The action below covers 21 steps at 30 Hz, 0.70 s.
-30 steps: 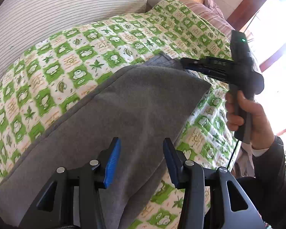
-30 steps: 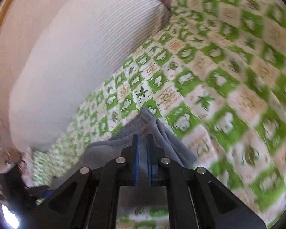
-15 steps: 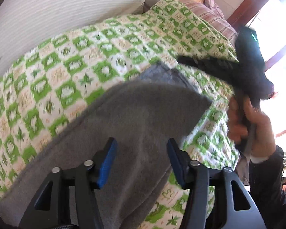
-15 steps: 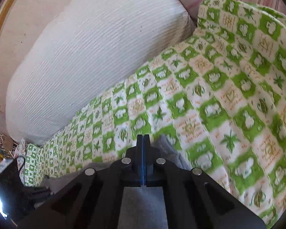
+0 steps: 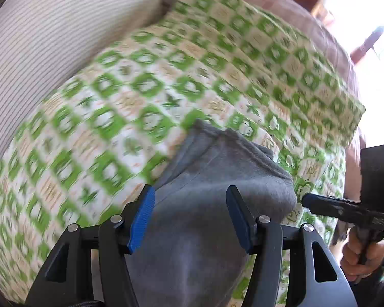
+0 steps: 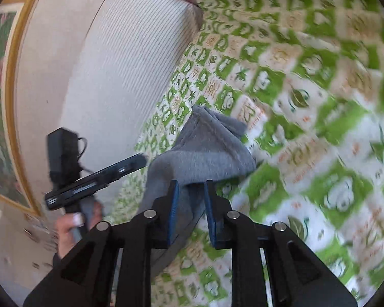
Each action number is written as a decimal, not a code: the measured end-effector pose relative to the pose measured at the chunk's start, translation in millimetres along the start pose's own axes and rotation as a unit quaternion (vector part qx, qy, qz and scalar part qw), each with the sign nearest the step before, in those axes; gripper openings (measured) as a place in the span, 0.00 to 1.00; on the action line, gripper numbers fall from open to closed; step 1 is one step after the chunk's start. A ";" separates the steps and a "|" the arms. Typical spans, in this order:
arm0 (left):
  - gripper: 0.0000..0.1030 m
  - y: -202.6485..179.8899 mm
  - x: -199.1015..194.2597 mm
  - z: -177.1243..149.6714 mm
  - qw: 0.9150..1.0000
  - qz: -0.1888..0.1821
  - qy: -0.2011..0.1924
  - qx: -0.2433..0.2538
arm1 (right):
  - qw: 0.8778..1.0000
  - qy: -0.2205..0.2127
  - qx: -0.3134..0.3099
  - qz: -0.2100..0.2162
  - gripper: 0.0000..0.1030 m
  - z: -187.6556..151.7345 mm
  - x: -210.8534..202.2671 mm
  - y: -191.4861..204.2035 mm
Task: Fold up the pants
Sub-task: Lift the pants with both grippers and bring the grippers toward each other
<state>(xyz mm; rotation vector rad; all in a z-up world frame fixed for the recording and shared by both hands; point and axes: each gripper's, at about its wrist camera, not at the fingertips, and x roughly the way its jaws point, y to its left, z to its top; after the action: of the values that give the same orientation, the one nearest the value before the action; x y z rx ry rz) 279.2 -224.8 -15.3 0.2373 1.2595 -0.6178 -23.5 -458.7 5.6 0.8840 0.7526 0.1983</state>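
Note:
The grey pants (image 5: 204, 168) lie doubled over on a green-and-white checked bed cover (image 5: 140, 89), their folded end rumpled. My left gripper (image 5: 190, 192) points down over them, open, with the cloth beneath its blue pads and not pinched. My right gripper (image 6: 192, 186) has its jaws opening at the near edge of the pants (image 6: 207, 148); grey cloth shows in the gap, but the pads do not press it. In the left wrist view the right gripper (image 5: 307, 200) sits just right of the fold. The left gripper (image 6: 140, 160) shows at the pants' left.
A white striped cushion (image 5: 51, 38) borders the bed cover on the far left. A pinkish striped blanket (image 5: 281, 7) lies beyond the cover. A gold-framed picture (image 6: 2, 102) hangs on the wall. Hands (image 5: 355, 258) (image 6: 71, 225) hold the grippers' handles.
The right gripper, shut on the pants' corner before, now has its jaws apart and sits back at the fold's edge. The left gripper's jaws widened and it slid toward the folded end.

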 end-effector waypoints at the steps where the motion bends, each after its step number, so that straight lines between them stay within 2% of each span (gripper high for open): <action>1: 0.57 -4.6 7.8 4.1 1.000 0.005 0.008 0.012 | 1.000 0.003 0.005 0.005 0.27 -1.4 0.9 -0.3; 2: 0.57 -7.5 13.6 6.5 1.000 0.010 0.013 0.022 | 1.000 0.006 0.007 0.006 0.37 -1.7 2.1 -1.2; 4: 0.57 -13.6 27.5 13.9 0.999 0.022 0.022 0.039 | 1.000 0.015 0.013 0.003 0.46 -2.0 7.5 -3.6; 8: 0.57 -23.7 50.8 24.4 0.996 0.039 0.033 0.067 | 1.000 0.003 0.027 -0.008 0.46 1.2 7.6 -12.3; 13: 0.54 -28.2 61.9 28.3 0.995 0.045 0.027 0.085 | 0.997 -0.024 0.068 0.040 0.46 9.7 3.1 -27.5; 14: 0.48 -28.1 62.7 28.6 0.995 0.041 0.025 0.084 | 0.997 -0.022 0.071 0.035 0.46 11.7 5.5 -29.9; 16: 0.28 -30.0 61.8 26.9 0.995 0.028 0.020 0.092 | 0.996 -0.009 0.079 0.028 0.46 13.0 15.1 -34.5; 18: 0.15 -40.6 67.4 33.3 0.994 0.039 0.018 0.105 | 0.996 -0.001 0.084 0.026 0.46 13.0 18.8 -36.0; 19: 0.12 -41.6 66.8 33.5 0.993 0.048 0.017 0.109 | 0.997 -0.004 0.078 0.026 0.46 13.3 19.2 -34.1; 21: 0.10 -43.3 65.8 38.9 0.995 0.039 0.014 0.096 | 0.998 -0.005 0.066 0.023 0.46 15.3 19.4 -28.9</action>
<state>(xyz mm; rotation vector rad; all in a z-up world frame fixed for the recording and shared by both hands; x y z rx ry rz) 298.0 -299.2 -57.9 0.4546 1.2130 -0.6705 -3.1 -477.9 -20.1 1.0270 0.7415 0.1866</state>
